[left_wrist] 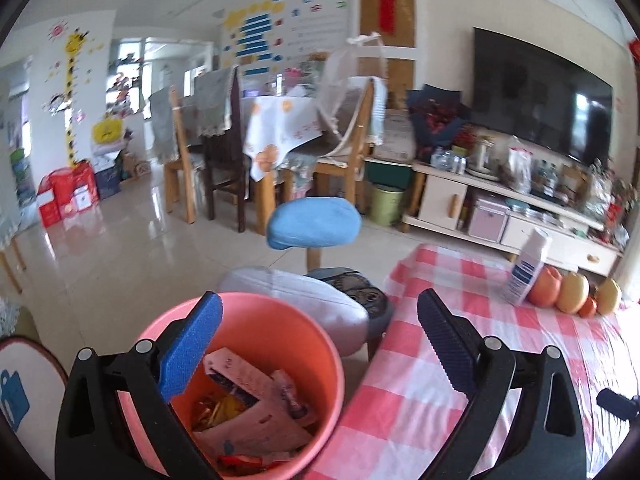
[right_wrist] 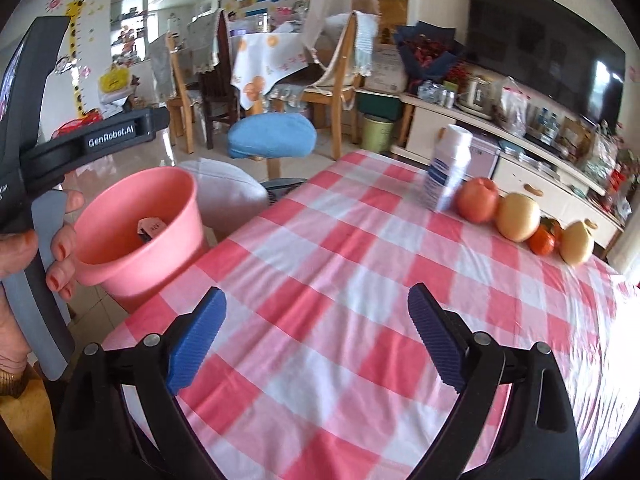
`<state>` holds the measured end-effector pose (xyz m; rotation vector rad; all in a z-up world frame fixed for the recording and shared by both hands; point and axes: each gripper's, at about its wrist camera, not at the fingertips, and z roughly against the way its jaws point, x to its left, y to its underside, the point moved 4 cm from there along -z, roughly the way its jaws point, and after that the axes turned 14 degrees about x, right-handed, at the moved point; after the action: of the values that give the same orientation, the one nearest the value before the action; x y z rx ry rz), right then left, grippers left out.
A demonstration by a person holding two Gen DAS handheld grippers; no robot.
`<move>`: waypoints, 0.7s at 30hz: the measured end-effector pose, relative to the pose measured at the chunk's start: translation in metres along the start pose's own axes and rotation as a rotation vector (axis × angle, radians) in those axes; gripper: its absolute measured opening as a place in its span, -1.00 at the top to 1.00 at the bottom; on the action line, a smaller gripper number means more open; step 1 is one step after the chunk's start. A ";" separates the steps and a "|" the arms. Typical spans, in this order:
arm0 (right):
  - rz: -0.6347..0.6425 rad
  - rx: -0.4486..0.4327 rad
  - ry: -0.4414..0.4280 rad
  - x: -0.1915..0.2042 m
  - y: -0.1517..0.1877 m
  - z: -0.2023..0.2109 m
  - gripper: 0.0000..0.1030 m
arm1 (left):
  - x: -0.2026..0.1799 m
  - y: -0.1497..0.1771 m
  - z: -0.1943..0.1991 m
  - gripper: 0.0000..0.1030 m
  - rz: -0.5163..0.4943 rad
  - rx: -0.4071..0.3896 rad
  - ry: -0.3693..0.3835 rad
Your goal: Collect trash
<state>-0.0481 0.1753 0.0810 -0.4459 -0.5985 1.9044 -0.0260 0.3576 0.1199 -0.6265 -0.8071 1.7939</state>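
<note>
Two tools: the left tool (left_wrist: 320, 344) and the right tool (right_wrist: 316, 336) both stand with jaws spread wide and nothing between the pads.
Tabletop: the checked cloth on the tabletop (right_wrist: 360, 280) fills the middle and lower right of the right wrist view, and no loose trash shows on it, so a needless grab at the cloth could drag it and shift what stands on it.
Pink trash bucket: the pink trash bucket (left_wrist: 248, 364) sits at lower left of the left wrist view, just beside the tabletop's edge, already holding a crumpled cardboard box (left_wrist: 248, 396) and wrappers (left_wrist: 216, 408); a knock from the left tool, hanging over its rim, could tip it and spill the lot.
White bottle: the white bottle (right_wrist: 448, 168) stands upper right of centre in the right wrist view, just beside the fruit; it looks tall and narrow, so I judge a glancing touch could topple it.
Fruit: a row of fruit (right_wrist: 516, 216) lies along the far edge at right; taken for trash, or nudged, it could roll off.
Blur: both views are smeared, so small scraps may go unseen.
</note>
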 end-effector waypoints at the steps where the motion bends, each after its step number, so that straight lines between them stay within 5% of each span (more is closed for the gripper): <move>1: -0.009 -0.001 0.005 -0.006 0.003 0.003 -0.80 | -0.007 0.002 0.001 -0.88 -0.015 0.001 0.014; 21: -0.166 -0.056 0.102 -0.114 0.061 0.053 -0.82 | -0.127 0.058 0.037 -0.88 -0.228 0.010 0.177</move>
<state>-0.0779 0.0390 0.0923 -0.5101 -0.6042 1.6999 -0.0451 0.2151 0.1047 -0.6501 -0.7181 1.5120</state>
